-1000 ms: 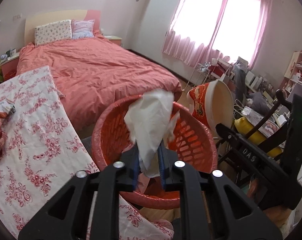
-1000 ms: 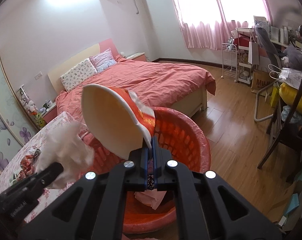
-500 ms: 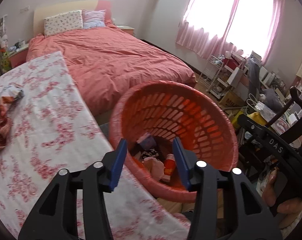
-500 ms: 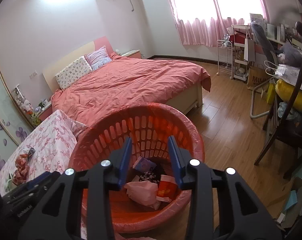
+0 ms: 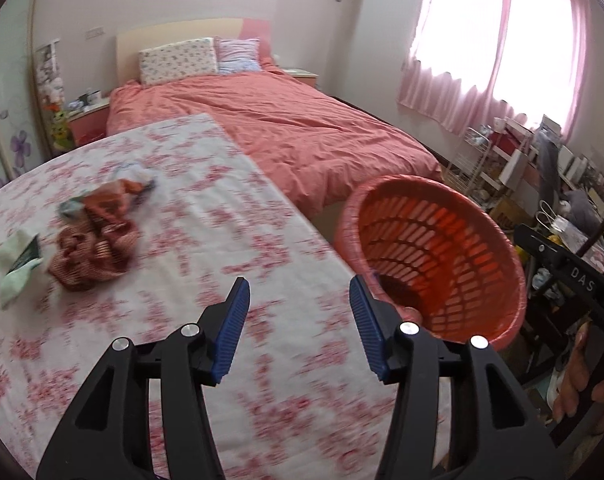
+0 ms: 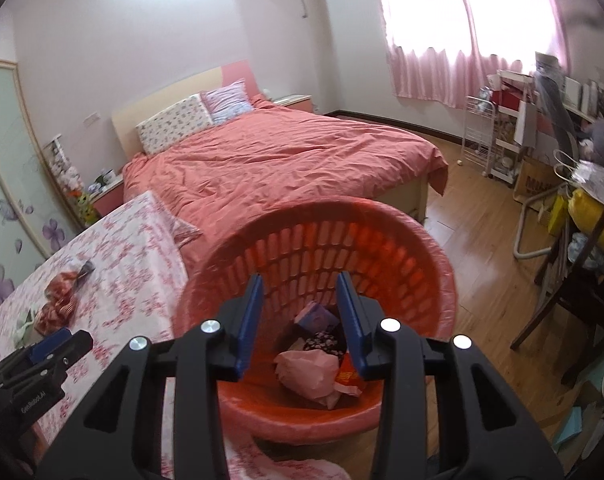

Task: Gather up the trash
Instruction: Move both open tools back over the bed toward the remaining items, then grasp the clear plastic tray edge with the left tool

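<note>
A second ago the left hand-held gripper (image 5: 297, 312) was clamped on a white tissue and the right hand-held gripper (image 6: 298, 306) on a paper cup above the basket (image 6: 418, 240); both pieces have since dropped in, and the left one has swung away from the basket toward the counter (image 5: 205, 216) with its flowered cloth, its view now smeared by motion; the right one has stayed over the basket mouth. On the counter, well apart from the left hand-held gripper, lies a crumpled reddish-brown wrapper (image 5: 95, 240), with a pale green scrap (image 5: 17, 268) just beside it to the left and a bluish-white crumple behind it, too blurred to name; nothing stands between the blue pads and that litter. The orange basket (image 5: 442, 248) sits off the counter's right edge, in front of the bed (image 5: 285, 132) with its salmon cover; inside it lie a pink bag (image 6: 308, 370), a purple box (image 6: 316, 316), a dark flowered piece and a red-and-white cup at the right. A white wire rack (image 6: 480, 140) stands near the curtains, and a cluttered desk fills the right side. Both hand-held grippers stand spread wide with nothing between their pads and touching nothing; the right one hangs above the trash in the basket.
</note>
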`<state>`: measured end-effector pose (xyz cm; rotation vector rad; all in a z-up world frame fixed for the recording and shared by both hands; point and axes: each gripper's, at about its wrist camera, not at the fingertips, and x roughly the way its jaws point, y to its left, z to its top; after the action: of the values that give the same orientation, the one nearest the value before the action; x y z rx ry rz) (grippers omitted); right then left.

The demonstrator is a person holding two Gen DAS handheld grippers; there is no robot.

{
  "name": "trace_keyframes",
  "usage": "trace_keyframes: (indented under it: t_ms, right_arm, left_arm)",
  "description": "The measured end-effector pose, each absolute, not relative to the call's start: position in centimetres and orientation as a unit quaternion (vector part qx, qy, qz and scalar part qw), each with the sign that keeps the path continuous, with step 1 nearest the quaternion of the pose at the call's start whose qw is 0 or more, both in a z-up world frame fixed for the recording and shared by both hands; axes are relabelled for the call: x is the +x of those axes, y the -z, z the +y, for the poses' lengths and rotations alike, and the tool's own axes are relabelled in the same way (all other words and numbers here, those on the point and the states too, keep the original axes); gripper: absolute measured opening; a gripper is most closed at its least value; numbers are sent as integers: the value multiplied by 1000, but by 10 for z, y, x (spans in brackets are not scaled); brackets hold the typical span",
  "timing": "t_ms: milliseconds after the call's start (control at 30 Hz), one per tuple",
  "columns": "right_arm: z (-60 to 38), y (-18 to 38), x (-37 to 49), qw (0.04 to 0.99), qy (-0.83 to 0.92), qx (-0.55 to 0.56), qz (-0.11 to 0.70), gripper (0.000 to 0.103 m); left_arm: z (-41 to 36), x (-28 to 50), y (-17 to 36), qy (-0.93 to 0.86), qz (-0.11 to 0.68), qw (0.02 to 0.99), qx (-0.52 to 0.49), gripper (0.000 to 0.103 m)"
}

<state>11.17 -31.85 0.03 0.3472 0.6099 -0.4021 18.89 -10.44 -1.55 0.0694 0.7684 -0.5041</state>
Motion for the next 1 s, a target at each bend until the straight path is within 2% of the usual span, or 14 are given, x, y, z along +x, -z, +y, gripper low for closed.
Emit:
trace_keyframes:
  t_ms: [700, 1000]
  right_arm:
    - [-150, -5, 177, 938, 21, 76, 338, 37]
    - [-102, -5, 188, 936, -12, 50, 347, 37]
  left_arm:
    - [80, 186, -1, 75, 343, 936, -38, 52]
    - [122, 223, 6, 27, 360, 931, -59, 50]
